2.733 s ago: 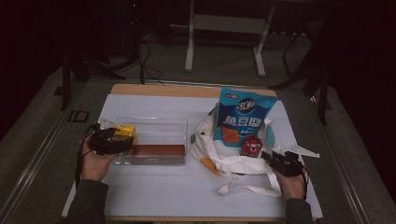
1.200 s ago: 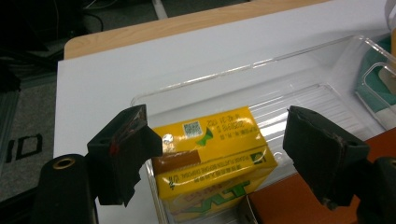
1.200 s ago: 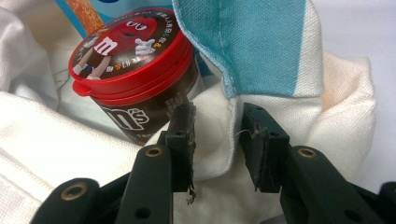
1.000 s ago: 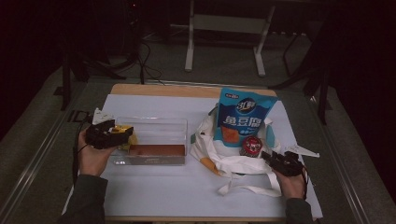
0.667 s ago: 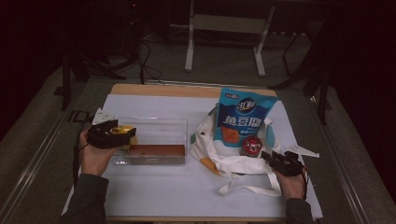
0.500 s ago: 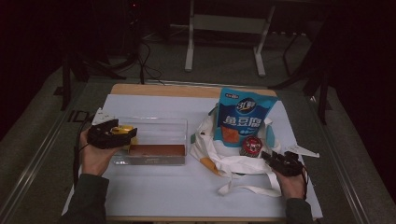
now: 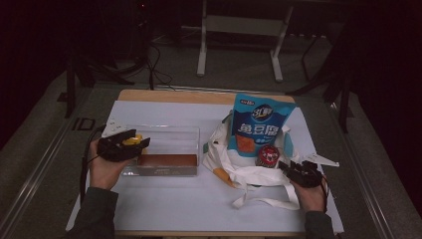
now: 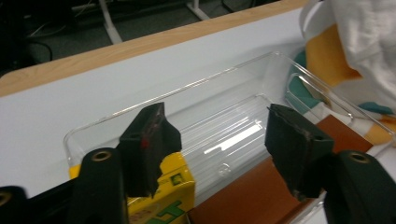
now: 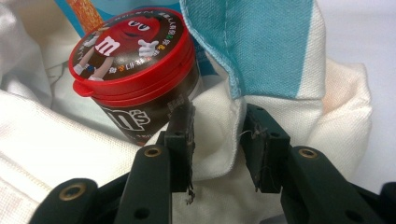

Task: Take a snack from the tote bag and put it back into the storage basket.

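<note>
Unpacking looks roughly halfway, judging by how stuff lies. Your left gripper [image 8: 215, 144] hangs over the near-left corner of the clear bin [image 8: 280, 63], and the yellow box [image 8: 170, 193] sits in that corner, just under the left jaw. The jaws stand apart with nothing between them, though they've just been closing a bit, so I'd call the box dropped off. A flat brown packet [image 8: 243, 198] already lies along the bin's near side, so that's two things in.

Your right gripper [image 9: 217, 142] is pinching a fold of the white tote bag [image 9: 56, 149] at its opening, with the cloth squeezed between the jaws, probably to keep the mouth steady. Right behind those jaws there's the candy tub [image 9: 135, 70] with the red lid, upright inside the bag. The blue snack pouch [image 7: 263, 124] stands up out of the bag behind it.

So what's left, as far as I can see: tub and pouch. The rest of the bin is bare, so there's plenty of room.
</note>
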`<state>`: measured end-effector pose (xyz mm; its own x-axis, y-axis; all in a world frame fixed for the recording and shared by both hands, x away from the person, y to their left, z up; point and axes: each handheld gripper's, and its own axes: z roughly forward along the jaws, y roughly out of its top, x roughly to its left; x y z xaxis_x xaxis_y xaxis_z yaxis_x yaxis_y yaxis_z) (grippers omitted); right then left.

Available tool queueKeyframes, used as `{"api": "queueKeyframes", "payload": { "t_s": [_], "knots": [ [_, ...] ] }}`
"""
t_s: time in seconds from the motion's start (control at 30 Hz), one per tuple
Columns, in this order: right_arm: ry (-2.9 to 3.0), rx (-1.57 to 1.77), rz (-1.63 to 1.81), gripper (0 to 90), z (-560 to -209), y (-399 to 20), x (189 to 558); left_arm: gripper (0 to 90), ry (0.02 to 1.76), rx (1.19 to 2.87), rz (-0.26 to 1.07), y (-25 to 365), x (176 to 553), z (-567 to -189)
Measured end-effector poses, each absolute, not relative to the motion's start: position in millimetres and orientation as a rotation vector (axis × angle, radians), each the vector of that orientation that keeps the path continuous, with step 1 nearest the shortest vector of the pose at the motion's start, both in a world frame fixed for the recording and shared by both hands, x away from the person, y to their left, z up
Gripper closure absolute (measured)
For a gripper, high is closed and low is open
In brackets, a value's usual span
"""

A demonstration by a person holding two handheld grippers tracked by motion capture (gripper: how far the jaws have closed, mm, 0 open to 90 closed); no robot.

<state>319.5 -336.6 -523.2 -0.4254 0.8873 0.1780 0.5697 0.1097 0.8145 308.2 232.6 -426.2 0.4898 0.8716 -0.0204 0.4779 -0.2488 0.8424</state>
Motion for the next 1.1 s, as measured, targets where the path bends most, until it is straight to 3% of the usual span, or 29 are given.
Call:
{"api": "queueKeyframes", "payload": {
  "t_s": [0.5, 1.1],
  "knots": [
    [2.111, 1.327, 1.146, 62.6, -496, -335, 320, 47.3, 1.049, 1.974, 0.576, 215, 304, -430],
    [2.133, 1.241, 1.120, 52.7, -462, -335, 327, 46.8, 1.031, 1.965, 0.528, 209, 299, -438]
  ]
}}
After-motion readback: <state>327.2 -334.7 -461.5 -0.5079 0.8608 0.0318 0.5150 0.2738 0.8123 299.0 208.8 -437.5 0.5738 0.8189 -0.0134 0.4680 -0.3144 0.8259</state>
